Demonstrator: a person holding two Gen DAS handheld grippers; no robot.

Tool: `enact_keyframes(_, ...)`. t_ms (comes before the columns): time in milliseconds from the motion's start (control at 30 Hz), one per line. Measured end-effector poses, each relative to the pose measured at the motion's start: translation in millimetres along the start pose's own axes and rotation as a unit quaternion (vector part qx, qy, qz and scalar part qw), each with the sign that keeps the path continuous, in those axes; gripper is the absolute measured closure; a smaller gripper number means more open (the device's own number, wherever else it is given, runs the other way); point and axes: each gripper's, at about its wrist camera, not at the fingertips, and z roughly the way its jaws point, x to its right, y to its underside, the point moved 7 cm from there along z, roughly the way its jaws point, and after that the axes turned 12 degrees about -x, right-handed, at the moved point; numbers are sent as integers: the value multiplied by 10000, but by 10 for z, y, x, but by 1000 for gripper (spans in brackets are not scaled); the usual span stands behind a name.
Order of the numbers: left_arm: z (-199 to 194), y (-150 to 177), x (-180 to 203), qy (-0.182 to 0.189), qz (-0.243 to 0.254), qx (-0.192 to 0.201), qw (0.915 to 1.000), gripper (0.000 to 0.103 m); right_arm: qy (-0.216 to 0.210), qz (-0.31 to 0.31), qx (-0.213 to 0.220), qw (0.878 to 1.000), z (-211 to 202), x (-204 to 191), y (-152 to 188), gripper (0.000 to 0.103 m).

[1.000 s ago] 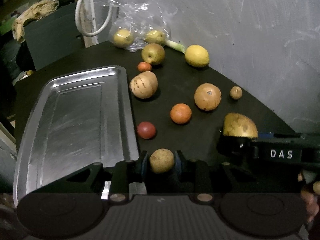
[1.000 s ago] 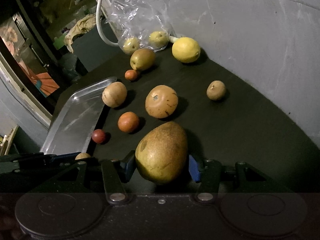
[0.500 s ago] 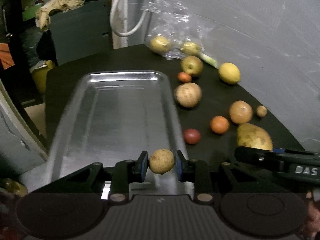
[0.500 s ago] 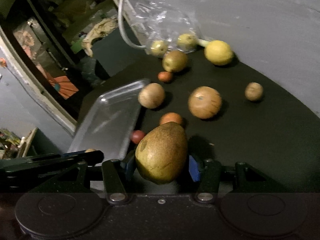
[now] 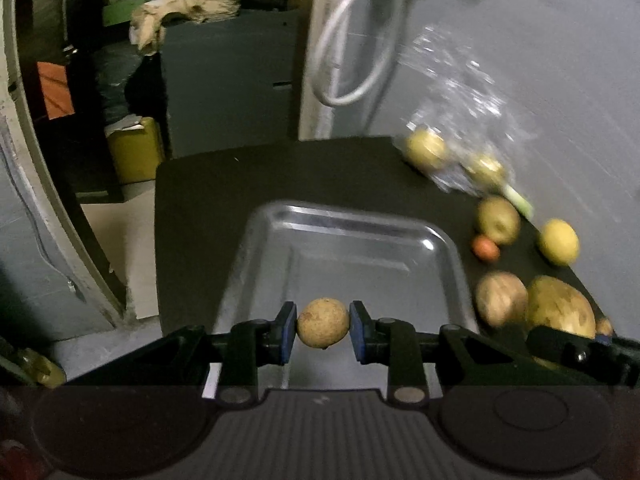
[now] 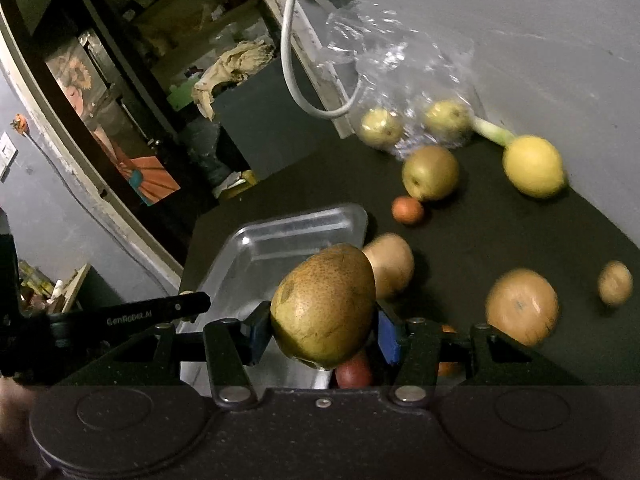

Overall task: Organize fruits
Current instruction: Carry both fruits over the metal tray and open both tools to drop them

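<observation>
My left gripper (image 5: 323, 330) is shut on a small round tan fruit (image 5: 323, 328), held over the near end of the metal tray (image 5: 360, 240). My right gripper (image 6: 324, 332) is shut on a large speckled green-brown pear (image 6: 324, 304), held over the tray's right rim (image 6: 296, 224). That pear also shows at the right edge of the left wrist view (image 5: 560, 312), with the right gripper's finger below it. Several loose fruits lie on the black table (image 6: 500, 232) to the right of the tray.
On the table lie a yellow lemon (image 6: 534, 166), a green-brown pear (image 6: 430, 172), a small orange fruit (image 6: 407, 210), a tan round fruit (image 6: 390, 264), a brown-orange fruit (image 6: 522, 306) and a small brown one (image 6: 615, 283). A plastic bag (image 6: 404, 92) holds two fruits by the wall.
Both grippers have swung left with their fruits: the small fruit now hangs over the tray's middle, and the pear has come up over the tray's right edge.
</observation>
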Motion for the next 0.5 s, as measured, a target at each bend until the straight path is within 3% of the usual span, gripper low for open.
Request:
enact_keyframes(200, 284, -349, -181, -31, -137, 11, 9999, 72, 94, -298, -18, 9995, 374, -143, -356, 48)
enact_keyframes(500, 611, -487, -247, 28, -304, -198, 9993, 72, 417, -991, -123, 9941, 854, -339, -677, 48)
